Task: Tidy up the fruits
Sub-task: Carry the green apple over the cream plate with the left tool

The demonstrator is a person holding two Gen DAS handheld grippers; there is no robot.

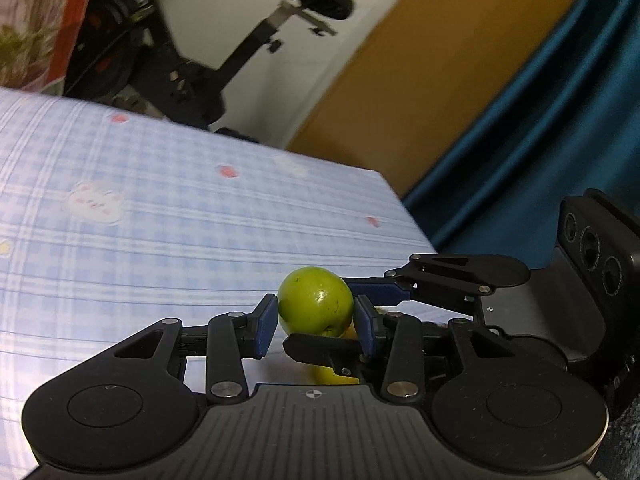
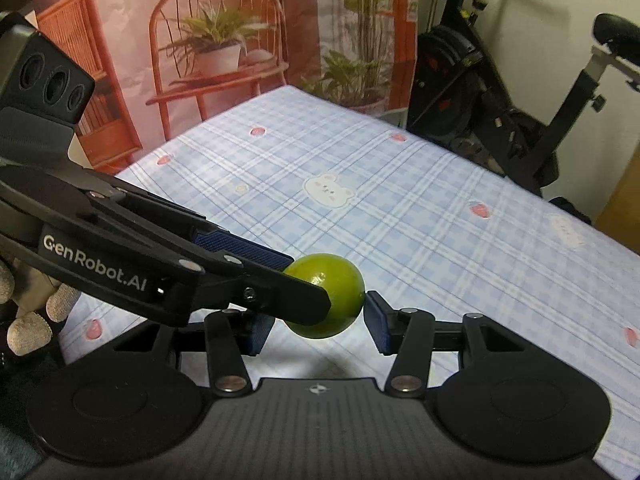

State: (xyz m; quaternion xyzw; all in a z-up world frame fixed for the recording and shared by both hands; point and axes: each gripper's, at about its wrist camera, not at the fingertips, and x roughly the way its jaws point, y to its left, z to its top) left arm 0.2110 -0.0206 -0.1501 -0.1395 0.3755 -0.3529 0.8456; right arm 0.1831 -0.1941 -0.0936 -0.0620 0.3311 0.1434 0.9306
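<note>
Two fruits up, one in each gripper.
My left gripper [image 1: 316, 322] pinches a green fruit [image 1: 316, 300]; my right gripper [image 2: 318, 326] clamps another fruit [image 2: 334, 300]. I separate them gently.

A blue-and-white checked cloth [image 2: 400, 208], printed with bears and strawberries, covers the whole surface.

green fruit [image 1: 316, 300] | round, glossy | raised above checked cloth | second yellow-green fruit [image 1: 334, 376] behind it
</note>
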